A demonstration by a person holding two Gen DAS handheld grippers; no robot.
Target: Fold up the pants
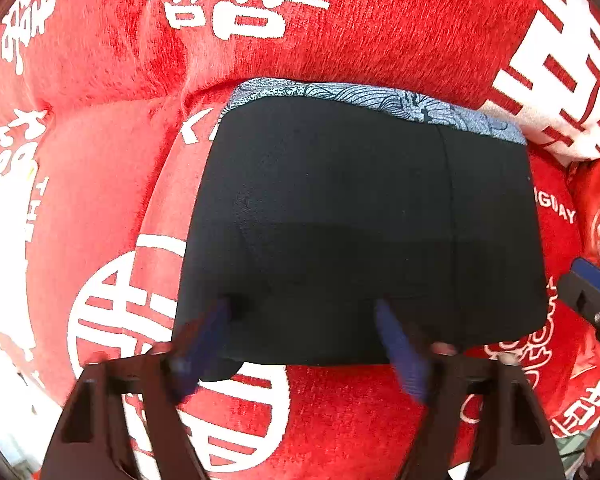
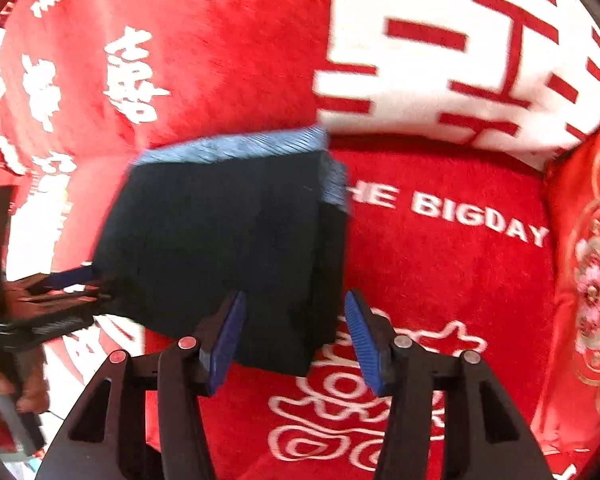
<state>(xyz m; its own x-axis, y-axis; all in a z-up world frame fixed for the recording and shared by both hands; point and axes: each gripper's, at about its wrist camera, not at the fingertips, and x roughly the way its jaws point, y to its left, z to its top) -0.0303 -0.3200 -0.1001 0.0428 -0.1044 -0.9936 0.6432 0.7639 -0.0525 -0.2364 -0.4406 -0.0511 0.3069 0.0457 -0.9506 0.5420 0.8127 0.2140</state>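
Note:
The black pants [image 1: 360, 220] lie folded into a compact rectangle on the red blanket, with a blue patterned waistband [image 1: 364, 98] along the far edge. My left gripper [image 1: 304, 312] is open, its blue fingertips [image 1: 396, 344] over the near edge of the pants, holding nothing. The pants also show in the right wrist view [image 2: 228, 240], where my right gripper [image 2: 294, 300] is open and empty over their near right corner. The left gripper appears at the left edge of that view [image 2: 60, 284].
A red blanket with white characters [image 1: 100, 200] covers the whole surface, lettered "THE BIGDAY" [image 2: 476, 216]. A raised white and red fold [image 2: 460, 60] lies behind the pants. A red embroidered cushion [image 2: 588, 280] stands at the right.

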